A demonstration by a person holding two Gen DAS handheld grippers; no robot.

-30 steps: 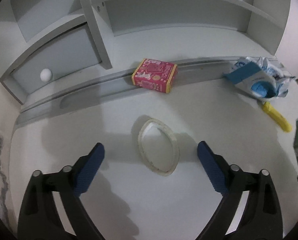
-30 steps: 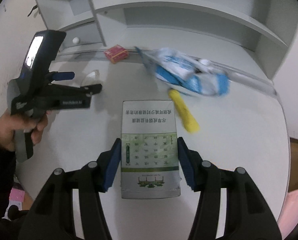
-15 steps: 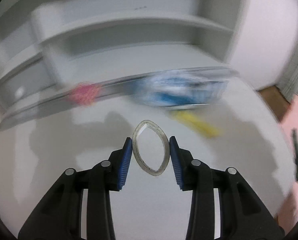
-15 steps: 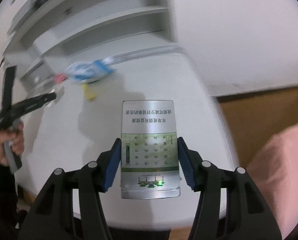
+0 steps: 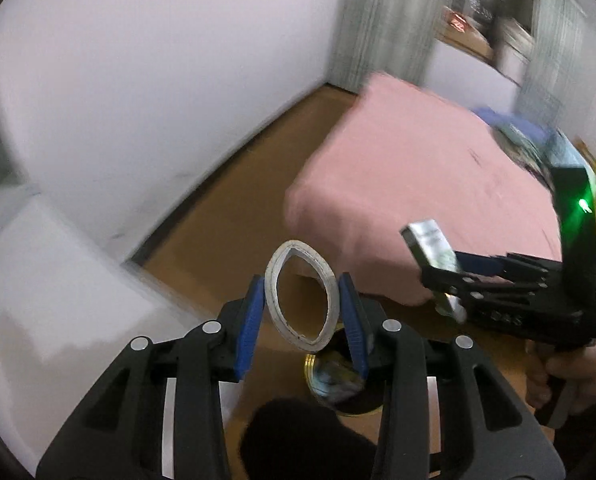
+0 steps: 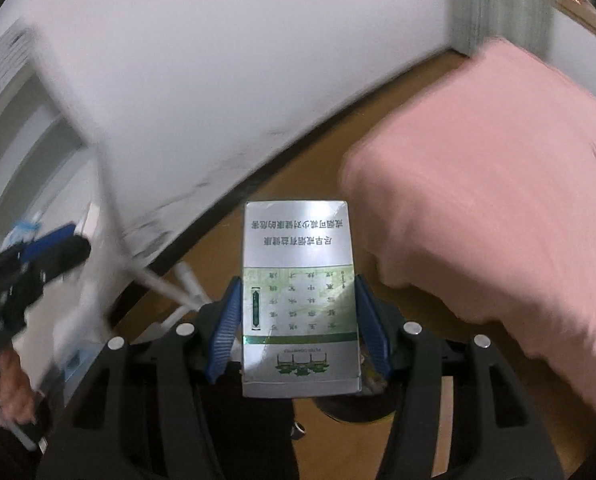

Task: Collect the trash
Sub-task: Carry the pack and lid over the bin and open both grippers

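Observation:
My left gripper (image 5: 301, 282) is shut on a whitish tape ring (image 5: 298, 246), squeezed into an upright oval between the blue pads. Right under it stands a dark trash bin with a gold rim (image 5: 309, 366) and crumpled wrappers inside. My right gripper (image 6: 298, 282) is shut on a silver and green box (image 6: 298, 240), held flat between its pads. In the left wrist view the right gripper (image 5: 438, 276) carries that box (image 5: 430, 240) just to the right of the bin. The left gripper (image 6: 57, 248) shows at the left edge of the right wrist view.
A pink bed (image 5: 418, 168) fills the right side, with brown wooden floor (image 5: 233, 216) between it and the white wall (image 5: 137, 80). The white desk corner (image 5: 49, 280) lies at the left. A hand (image 5: 570, 368) grips the right tool's handle.
The left gripper closed on the tape ring and lifted it off the desk. Both grippers then swung right, away from the desk, to the floor beside the bed. The box stayed held.

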